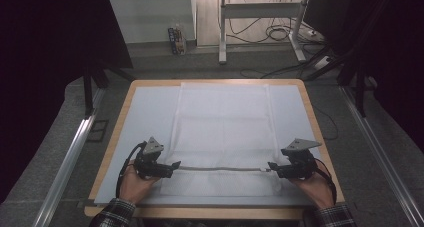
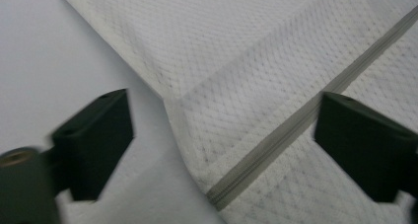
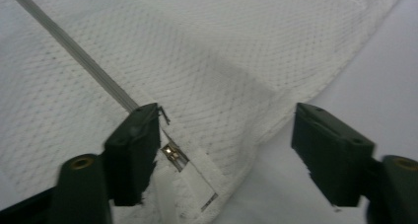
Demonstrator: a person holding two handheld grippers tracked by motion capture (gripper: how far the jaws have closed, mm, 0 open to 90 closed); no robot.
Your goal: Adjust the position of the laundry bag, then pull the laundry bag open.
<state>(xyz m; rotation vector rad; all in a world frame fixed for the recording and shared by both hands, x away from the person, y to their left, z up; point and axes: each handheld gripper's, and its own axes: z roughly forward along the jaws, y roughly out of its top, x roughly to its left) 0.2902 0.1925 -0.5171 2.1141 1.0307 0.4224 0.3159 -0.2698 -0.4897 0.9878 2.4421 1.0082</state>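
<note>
A white mesh bag (image 1: 222, 132) lies flat mid-desk (image 1: 145, 102), its grey zipper (image 1: 220, 169) running along the near edge. The left tongs (image 1: 170, 167) and right tongs (image 1: 272, 167) sit at the zipper's two ends, both spread, pinching nothing. The metal zipper pull (image 3: 172, 155) lies beside the right tongs' jaw.

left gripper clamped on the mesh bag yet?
No. In the left gripper view the left gripper is open, its jaws standing apart over the mesh bag and zipper.

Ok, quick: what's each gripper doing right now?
Left gripper: open, over the mesh bag zipper end.
Right gripper: open, at the zipper pull.
</note>
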